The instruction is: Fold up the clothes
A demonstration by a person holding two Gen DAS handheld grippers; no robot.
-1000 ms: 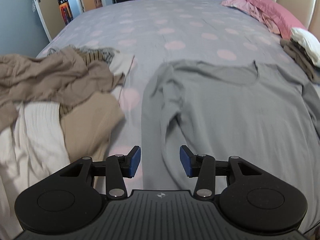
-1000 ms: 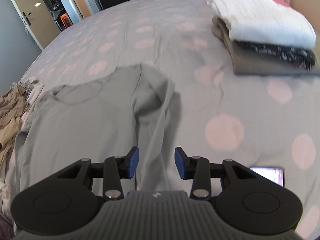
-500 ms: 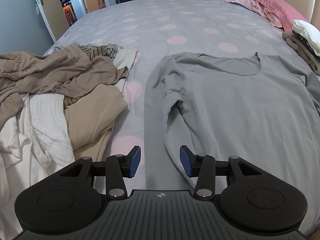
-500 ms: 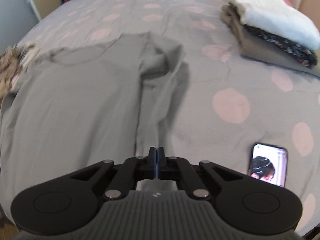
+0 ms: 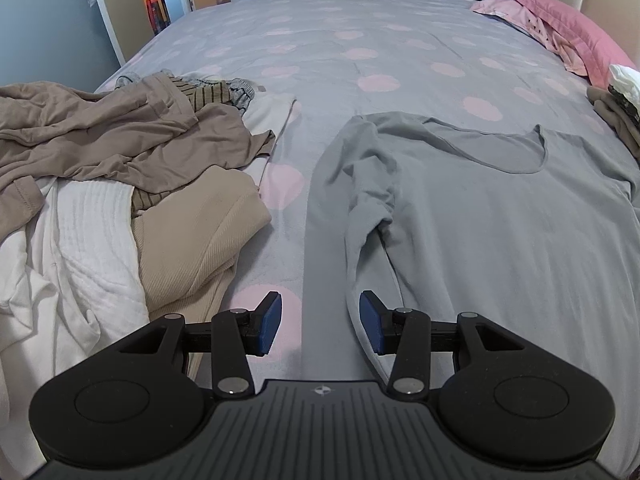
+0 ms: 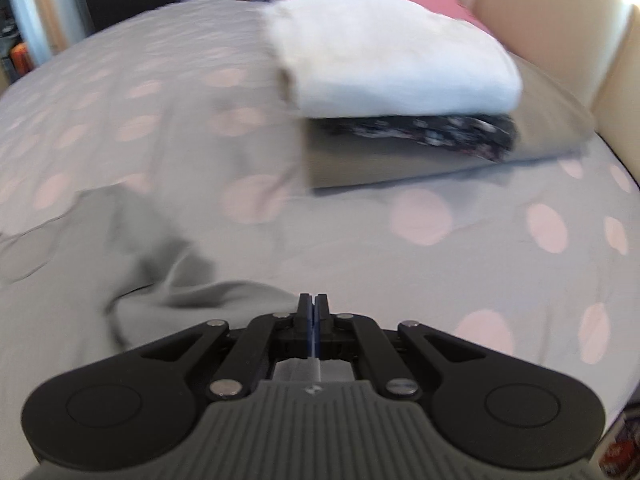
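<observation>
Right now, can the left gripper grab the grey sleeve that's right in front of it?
Probably yes. The left gripper is open, and the grey shirt's sleeve runs down toward its right finger with nothing lying on top. The pile of unfolded clothes sits off to the left, out of the way.

Bed (image 5: pixel 360 20): grey cover with pink dots
Centre: grey long-sleeved top (image 5: pixel 500 220), spread flat
Left: unfolded clothes heap (image 5: pixel 120 184)
Right: folded stack (image 6: pixel 400 92), pink pillow (image 5: pixel 568 28)
</observation>
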